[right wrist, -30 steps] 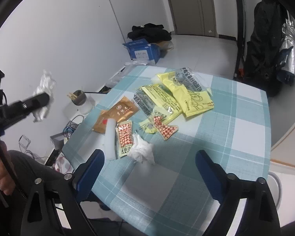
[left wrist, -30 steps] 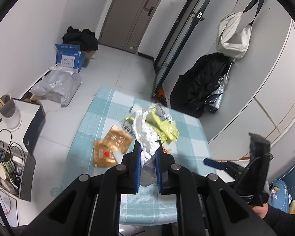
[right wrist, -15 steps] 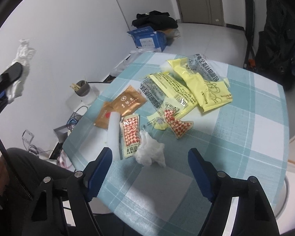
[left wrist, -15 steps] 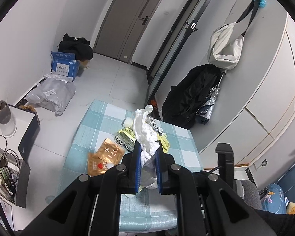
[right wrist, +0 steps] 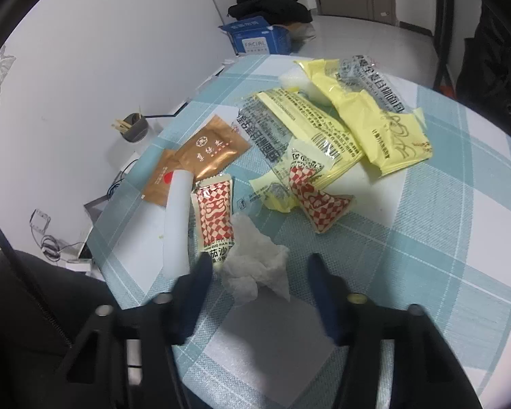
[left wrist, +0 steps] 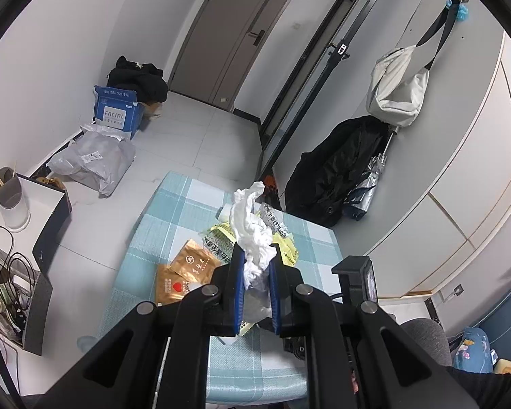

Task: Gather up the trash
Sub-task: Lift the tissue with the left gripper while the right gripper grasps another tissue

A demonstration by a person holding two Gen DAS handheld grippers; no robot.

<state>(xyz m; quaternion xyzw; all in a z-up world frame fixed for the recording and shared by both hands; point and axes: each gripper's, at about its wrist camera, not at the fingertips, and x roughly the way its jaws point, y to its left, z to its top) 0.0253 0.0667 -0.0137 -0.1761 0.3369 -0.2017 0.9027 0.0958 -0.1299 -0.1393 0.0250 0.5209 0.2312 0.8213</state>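
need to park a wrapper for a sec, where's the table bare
Bare checked cloth lies on the table's right side, right of the yellow wrappers, and along the near edge behind the crumpled tissue. Crowded: the far-left half, where the brown sachets, white tube and red checked packets overlap.

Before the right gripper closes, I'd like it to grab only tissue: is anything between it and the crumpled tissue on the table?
Nothing visible does. The right gripper is open with the crumpled tissue directly between its fingers. The red checkered sauce packet lies partly under the tissue's far left edge, near the left finger, so it might get nudged.
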